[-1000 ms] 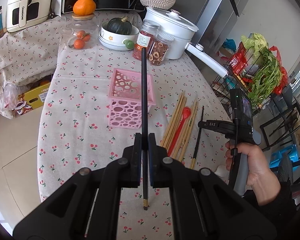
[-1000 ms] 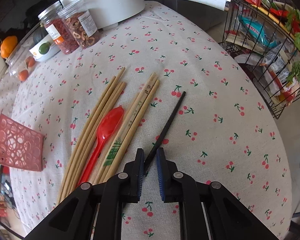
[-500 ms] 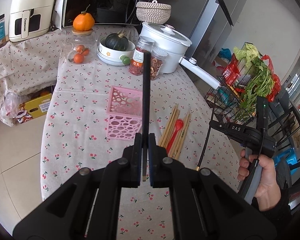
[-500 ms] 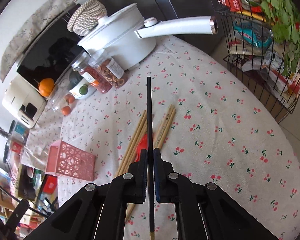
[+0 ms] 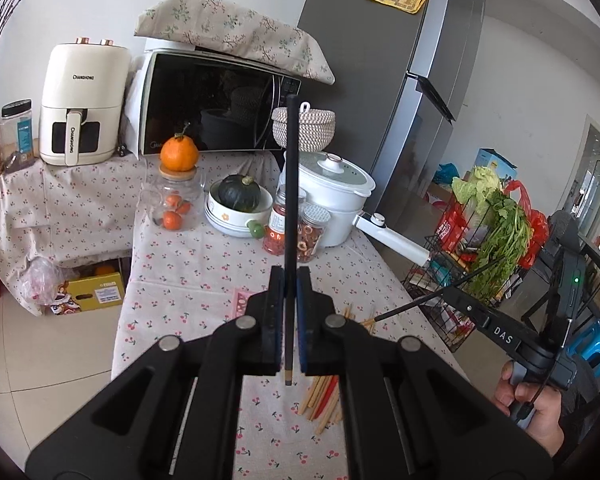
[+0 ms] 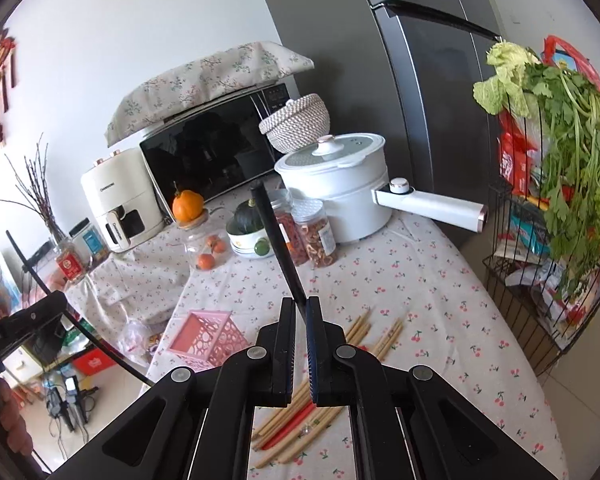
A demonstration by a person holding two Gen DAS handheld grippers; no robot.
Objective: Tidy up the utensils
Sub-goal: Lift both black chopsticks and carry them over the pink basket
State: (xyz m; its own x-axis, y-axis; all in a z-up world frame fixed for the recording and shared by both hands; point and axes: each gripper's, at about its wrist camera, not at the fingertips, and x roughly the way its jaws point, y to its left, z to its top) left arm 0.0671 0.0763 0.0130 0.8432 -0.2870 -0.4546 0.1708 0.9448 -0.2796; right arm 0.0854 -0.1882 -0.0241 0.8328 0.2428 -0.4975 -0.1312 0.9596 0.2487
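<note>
My left gripper is shut on a black chopstick that stands upright, high above the table. My right gripper is shut on a second black chopstick that leans up and left; it also shows in the left wrist view. A pink perforated basket sits on the cherry-print tablecloth, mostly hidden behind my left gripper in the left wrist view. Several wooden chopsticks and a red spoon lie on the cloth under my right gripper.
At the table's back stand a white pot with a long handle, two spice jars, a bowl with a green squash and a glass jar topped by an orange. A wire rack of greens stands at the right.
Both grippers have risen and tilted up from the table, each carrying its black chopstick. The views now look over the table toward the microwave and fridge.
</note>
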